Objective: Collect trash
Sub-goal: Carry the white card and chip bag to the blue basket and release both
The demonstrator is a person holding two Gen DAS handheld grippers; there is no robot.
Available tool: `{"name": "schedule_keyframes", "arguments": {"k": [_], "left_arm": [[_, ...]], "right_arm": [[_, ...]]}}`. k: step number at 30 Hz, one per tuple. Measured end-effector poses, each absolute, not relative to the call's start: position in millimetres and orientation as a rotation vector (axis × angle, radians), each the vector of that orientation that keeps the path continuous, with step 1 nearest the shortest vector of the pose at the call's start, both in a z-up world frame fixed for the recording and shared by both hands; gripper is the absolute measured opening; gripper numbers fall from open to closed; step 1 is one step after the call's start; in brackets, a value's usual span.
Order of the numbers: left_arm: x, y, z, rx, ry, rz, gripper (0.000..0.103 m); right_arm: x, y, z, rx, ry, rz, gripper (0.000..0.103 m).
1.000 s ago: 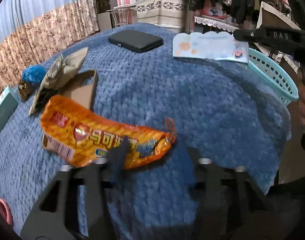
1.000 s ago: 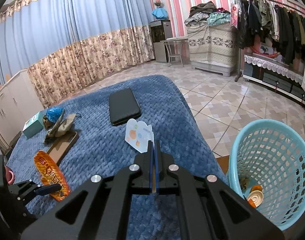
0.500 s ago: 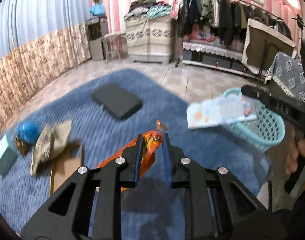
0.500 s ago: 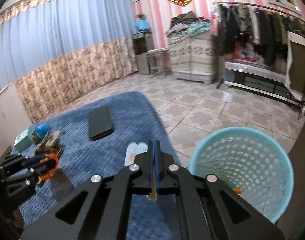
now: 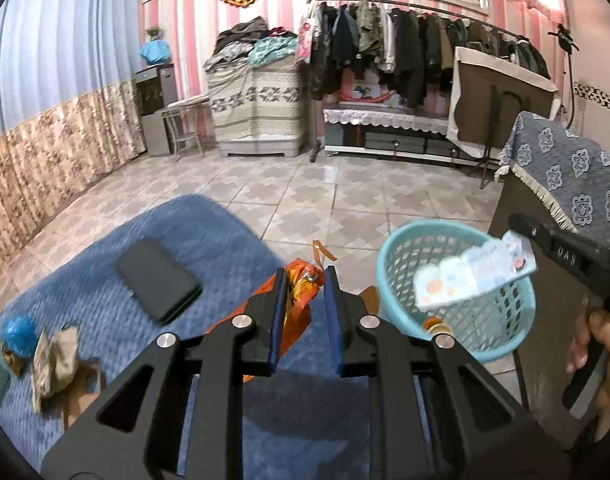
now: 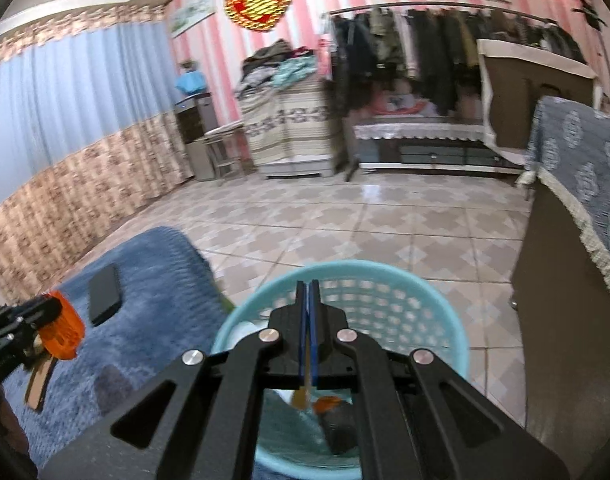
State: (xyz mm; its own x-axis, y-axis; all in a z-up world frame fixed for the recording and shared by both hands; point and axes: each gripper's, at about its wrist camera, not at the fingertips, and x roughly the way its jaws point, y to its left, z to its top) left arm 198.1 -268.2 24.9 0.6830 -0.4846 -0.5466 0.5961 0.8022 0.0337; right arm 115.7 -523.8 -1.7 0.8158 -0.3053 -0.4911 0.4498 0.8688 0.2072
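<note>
My left gripper [image 5: 303, 274] is shut on an orange snack wrapper [image 5: 297, 300], which hangs lifted off the blue blanket [image 5: 225, 240]. To its right, my right gripper [image 5: 523, 226] holds a white printed card [image 5: 473, 276] above the light blue mesh basket [image 5: 501, 336]. In the right wrist view that gripper [image 6: 308, 285] is shut, with the card edge-on between its pads, directly over the basket [image 6: 445, 300]. At that view's left edge the left gripper [image 6: 45, 312] shows with the orange wrapper [image 6: 63, 332].
A black flat case [image 5: 157, 280] lies on the blanket, with a blue bag [image 5: 19, 330], crumpled brown paper [image 5: 53, 360] and cardboard [image 5: 81, 396] at the left. A cloth-covered cabinet [image 5: 565, 168] stands right of the basket. Some trash [image 5: 437, 326] lies inside it. Tiled floor stretches beyond.
The left gripper closed on the orange wrapper and lifted it off the blanket toward the right. The right gripper carried the card from above the blanket to above the basket.
</note>
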Motion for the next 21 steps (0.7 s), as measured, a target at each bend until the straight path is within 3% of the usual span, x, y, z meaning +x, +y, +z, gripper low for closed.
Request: {"name": "schedule_keyframes", "arguments": {"k": [21], "left_arm": [[162.0, -432.2, 58.1, 0.232, 0.500, -0.902, 0.017]], "right_arm": [[93.8, -583.8, -26.4, 0.410, 0.500, -0.545, 0.002]]}}
